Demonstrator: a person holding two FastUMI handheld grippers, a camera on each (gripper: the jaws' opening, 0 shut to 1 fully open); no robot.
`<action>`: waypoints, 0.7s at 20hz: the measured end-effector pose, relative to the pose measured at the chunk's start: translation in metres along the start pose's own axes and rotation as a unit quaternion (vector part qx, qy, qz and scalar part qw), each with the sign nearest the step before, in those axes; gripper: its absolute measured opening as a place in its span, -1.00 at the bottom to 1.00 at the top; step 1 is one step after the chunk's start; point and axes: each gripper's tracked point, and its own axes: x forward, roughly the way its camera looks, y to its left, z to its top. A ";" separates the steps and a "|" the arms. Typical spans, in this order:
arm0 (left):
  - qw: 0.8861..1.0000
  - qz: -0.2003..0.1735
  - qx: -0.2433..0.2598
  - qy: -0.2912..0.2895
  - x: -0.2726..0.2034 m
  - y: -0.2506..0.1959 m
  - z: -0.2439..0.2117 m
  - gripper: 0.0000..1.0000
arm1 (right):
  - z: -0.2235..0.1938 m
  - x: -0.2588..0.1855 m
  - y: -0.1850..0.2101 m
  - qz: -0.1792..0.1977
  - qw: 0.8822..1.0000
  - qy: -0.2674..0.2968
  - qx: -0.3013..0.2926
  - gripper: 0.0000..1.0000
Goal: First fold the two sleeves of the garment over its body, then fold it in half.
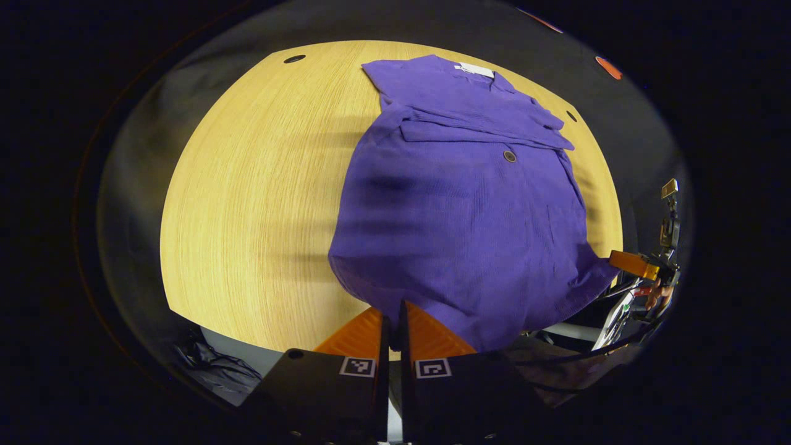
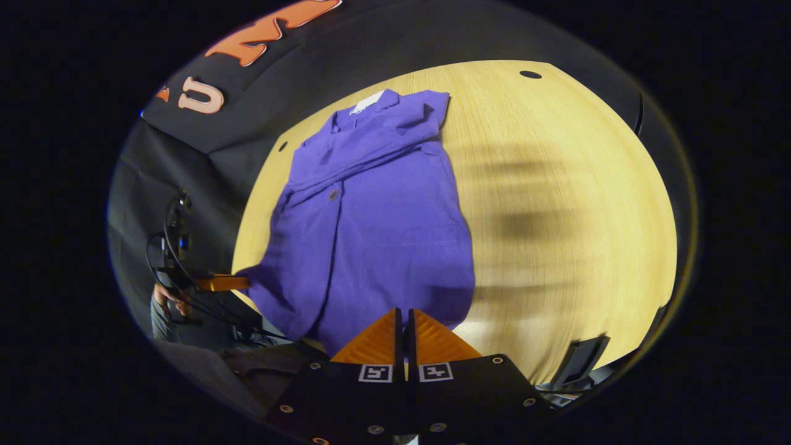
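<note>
Purple garment [image 1: 457,210] spread flat on round wooden table [image 1: 247,204], collar and white neck label [image 1: 474,69] toward 12 o'clock in the left gripper view, hem toward 6 o'clock and draped over the near table edge. Both sleeves already folded across the chest, forming a band below the collar; a dark button [image 1: 509,156] just under that band. Judged stage: sleeve folds complete, fold in half not yet done. Left gripper [image 1: 393,321] at 6 o'clock of its own view, fingers drawn together with a narrow slit between, tips meeting the hem; cloth between the fingers not confirmable, so grip on the hem cannot be told. Right gripper [image 2: 404,326] at 6 o'clock of its own view, fingers likewise nearly together at the hem; contact with cloth equally uncertain. Same right gripper visible at 4 o'clock of the left gripper view, touching the hem corner. Handling estimate: light, soft, limp knit or crepe fabric, no stiffness, prone to sagging, stretching and creasing; low risk of damage, moderate risk of slipping from a shallow pinch. Recommended hold: one hem corner per gripper, pinched deep enough to include the full fabric thickness, corners kept apart to hold the hem taut. Recommended motion: lift low, carry toward 12 o'clock, lay hem on the collar line without disturbing the sleeve band.
</note>
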 end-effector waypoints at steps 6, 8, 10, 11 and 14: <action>1.000 -0.002 0.003 -0.005 -0.010 -0.004 0.011 -0.81 | 0.004 -0.009 0.009 0.024 0.999 -0.002 0.031 -0.98; 1.000 -0.004 0.001 -0.012 -0.015 -0.006 0.019 -0.82 | 0.015 -0.015 0.008 0.032 0.998 -0.016 0.044 -0.98; 1.000 -0.005 0.001 -0.015 -0.014 -0.008 0.021 -0.82 | -0.004 -0.013 -0.010 0.003 1.000 0.013 0.026 -0.97; 1.000 -0.006 0.001 -0.012 -0.013 -0.009 0.019 -0.82 | -0.017 -0.011 -0.021 -0.019 0.999 0.035 0.022 -0.98; 1.000 0.003 0.003 -0.009 -0.010 -0.006 0.014 -0.82 | -0.059 0.001 -0.037 -0.047 0.995 0.079 0.044 -0.92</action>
